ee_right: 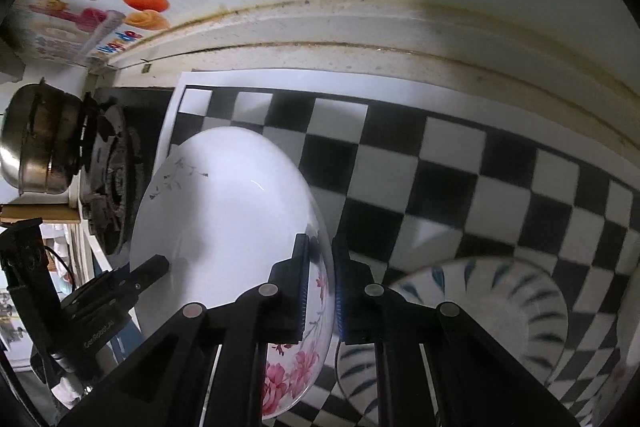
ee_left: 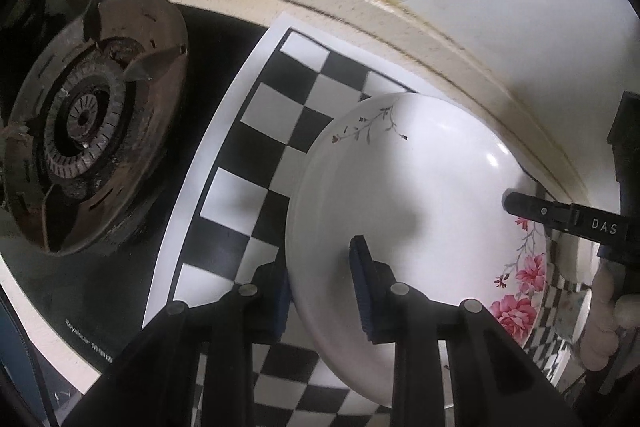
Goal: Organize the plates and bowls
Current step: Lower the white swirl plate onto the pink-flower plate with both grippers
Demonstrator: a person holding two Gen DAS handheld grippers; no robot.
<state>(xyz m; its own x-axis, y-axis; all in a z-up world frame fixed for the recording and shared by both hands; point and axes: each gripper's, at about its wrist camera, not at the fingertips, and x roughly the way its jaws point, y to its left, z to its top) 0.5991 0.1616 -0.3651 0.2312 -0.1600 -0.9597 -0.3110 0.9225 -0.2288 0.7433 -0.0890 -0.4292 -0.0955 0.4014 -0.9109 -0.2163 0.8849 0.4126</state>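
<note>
Left wrist: glossy round floral plate (ee_left: 408, 211) over checkered sheet (ee_left: 256, 155).

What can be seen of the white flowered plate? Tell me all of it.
The white flowered plate looks like glossy glazed ceramic, round and shallow. A thin grey sprig marks one side of its rim, pink blossoms the opposite side. It is tilted above the checkerboard mat, near the gas burner. The left gripper has its jaws closed over the rim on one side. The right gripper clamps the blossom side. Whether its lower edge touches the mat cannot be told.
</note>
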